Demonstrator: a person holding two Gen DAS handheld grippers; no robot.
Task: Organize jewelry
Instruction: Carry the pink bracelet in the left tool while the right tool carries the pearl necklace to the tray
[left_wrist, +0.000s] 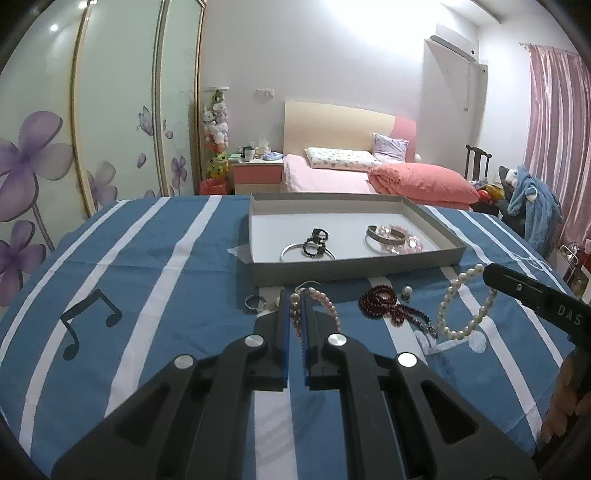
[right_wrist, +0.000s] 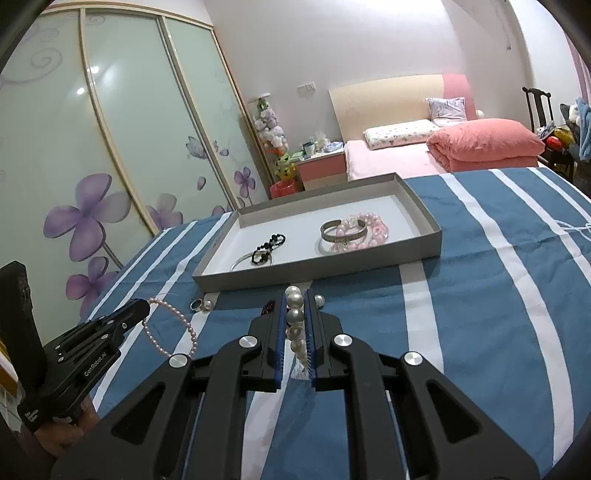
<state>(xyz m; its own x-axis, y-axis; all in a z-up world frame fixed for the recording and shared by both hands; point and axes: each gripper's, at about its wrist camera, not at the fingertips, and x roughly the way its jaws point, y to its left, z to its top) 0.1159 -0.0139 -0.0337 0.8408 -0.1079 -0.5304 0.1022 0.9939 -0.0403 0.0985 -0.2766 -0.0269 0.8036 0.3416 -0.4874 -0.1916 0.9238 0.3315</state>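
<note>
On the blue-and-white striped cloth (left_wrist: 155, 266), a silver ring (left_wrist: 255, 302) lies at the left, just in front of the grey cardboard tray (left_wrist: 354, 267).

The left gripper (left_wrist: 295, 295) is clamped on a small pink pearl bracelet (left_wrist: 325, 302); the strand loops out to the right of its blue pads. In the right wrist view this bracelet (right_wrist: 173, 328) hangs from the gripper's tip, clear of the cloth.

Inside the tray: a black bead bracelet (left_wrist: 316, 242) lying over a silver bangle (left_wrist: 306, 254) at the left, and a silver cuff (left_wrist: 386, 234) with a pink bead bracelet (left_wrist: 404, 238) at the right.

In front of the tray, right of the left gripper, a dark red bead strand (left_wrist: 388, 304) rests on the cloth, with a loose pearl bead (left_wrist: 407, 291) just beside it.

The right gripper (right_wrist: 295, 299) is closed on a large white pearl bracelet (right_wrist: 295, 317), beads lined between its pads. In the left wrist view the same strand (left_wrist: 461, 306) hangs from its tip.
</note>
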